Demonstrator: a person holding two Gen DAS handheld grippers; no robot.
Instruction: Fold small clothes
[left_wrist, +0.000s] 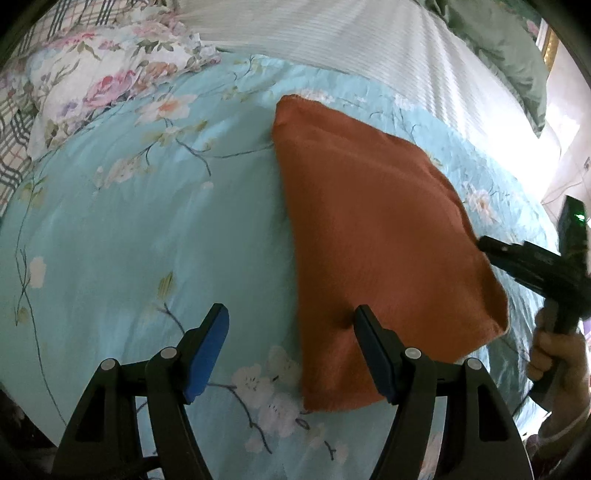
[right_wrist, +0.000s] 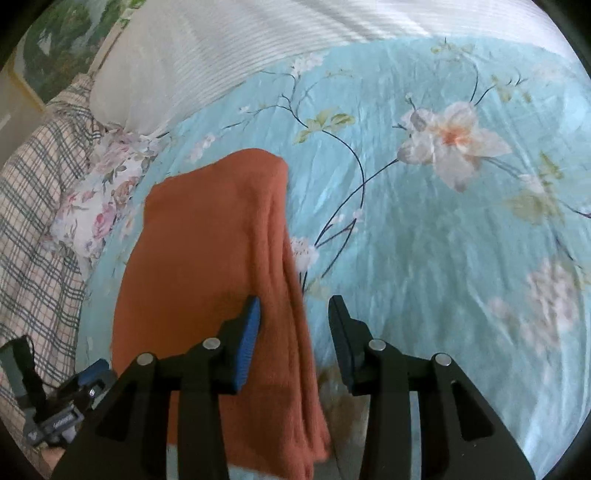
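Cloth (left_wrist: 384, 236) of an orange colour is seen lying flat on the blue flowered sheet (left_wrist: 147, 236), near the middle of the bed. It looks to have been folded already, because several layers can be seen stacked along its right edge (right_wrist: 291, 314) in the right view. The left claw (left_wrist: 291, 350) is held wide apart, with nothing gripped; its right finger sits over the near left part of the cloth. The right claw (right_wrist: 293, 339) is also held wide apart, with the layered edge between its fingers, but nothing is squeezed. Most of the folding seems done. Perhaps one more fold is left, or the cloth is only to be smoothed.
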